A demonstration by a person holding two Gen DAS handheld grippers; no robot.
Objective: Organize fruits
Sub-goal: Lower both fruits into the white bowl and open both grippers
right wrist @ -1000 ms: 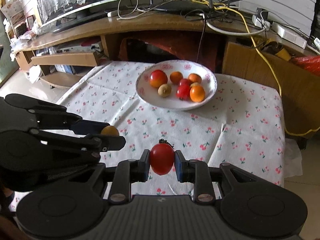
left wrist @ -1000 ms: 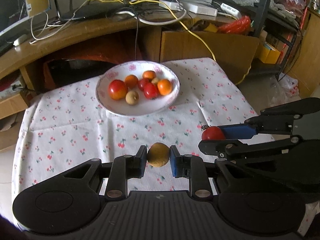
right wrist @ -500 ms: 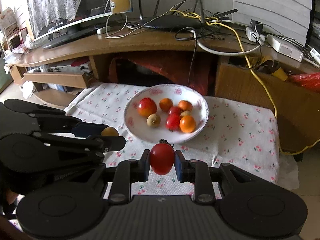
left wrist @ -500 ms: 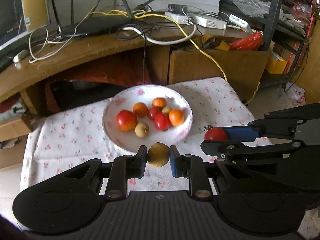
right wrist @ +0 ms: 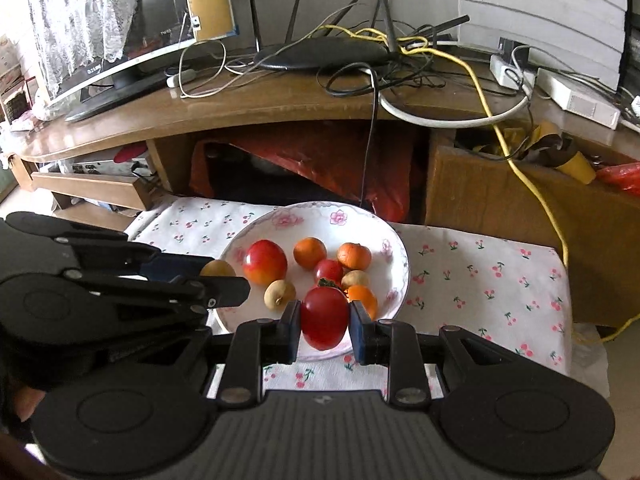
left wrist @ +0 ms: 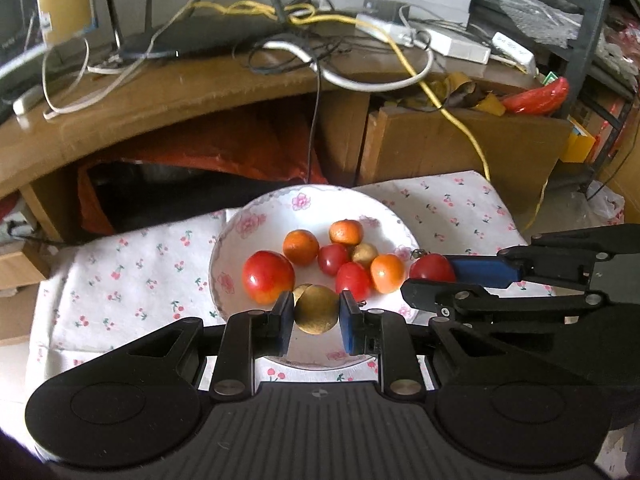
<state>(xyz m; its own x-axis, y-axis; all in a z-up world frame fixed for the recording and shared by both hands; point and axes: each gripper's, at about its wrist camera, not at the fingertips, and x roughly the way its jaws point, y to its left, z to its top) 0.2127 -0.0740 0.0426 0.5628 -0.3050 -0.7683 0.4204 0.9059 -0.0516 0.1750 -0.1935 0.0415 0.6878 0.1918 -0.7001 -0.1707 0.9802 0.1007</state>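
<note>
the left gripper (left wrist: pixel 315 314) is clamped on a round yellow-brown fruit (left wrist: pixel 316 309), pinned between its two blue pads and hanging over the near rim of the white flowered bowl (left wrist: pixel 256 220); just beside it the right gripper (right wrist: pixel 324 323) is clamped on a red tomato (right wrist: pixel 324 318) with a green stalk on top, also held between its pads above the bowl's near edge. in the bowl beyond the pads lie a big red-and-yellow apple (left wrist: pixel 268 277), three small oranges, two small red tomatoes and two pale brown fruits, bunched toward the middle. the bowl sits on a white cloth with a cherry print (right wrist: pixel 480 276). farther back is a curved wooden desk (right wrist: pixel 256 100) with a black router (right wrist: pixel 320 54), tangled cables and a yellow cable (right wrist: pixel 486 104), and a monitor (right wrist: pixel 120 36) at the far left
</note>
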